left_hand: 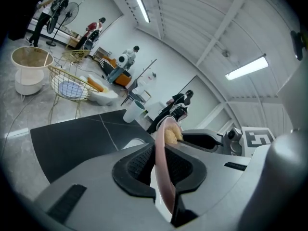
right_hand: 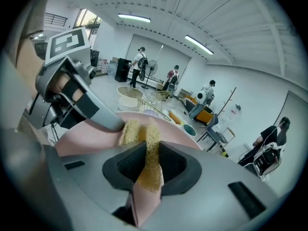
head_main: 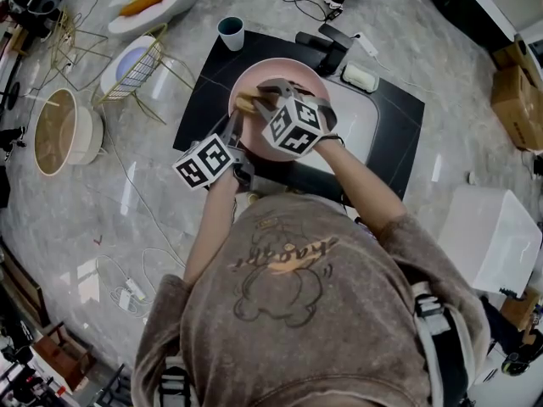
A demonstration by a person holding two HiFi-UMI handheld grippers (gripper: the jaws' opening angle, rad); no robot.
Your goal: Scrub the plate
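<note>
Two tools on one round pink plate (head_main: 284,75), tipped up over the white sink (head_main: 361,124) in the black desk (head_main: 199,91). Left tool (left_hand: 161,170) is pinched nearly closed on the rim, the plate edge-on between its pads. Right tool (right_hand: 148,163) clamps a yellow mesh scrubbing sponge (right_hand: 144,138), pressed on the plate just beside the left tool's tips. Most of the plate's face spreads rightward from the sponge, so the next stroke looks like the right tool's.

no legible text; script print on shirt (head_main: 288,265) unreadable; right claw (head_main: 265,96) cube (head_main: 293,127) bears only square patterns.
</note>
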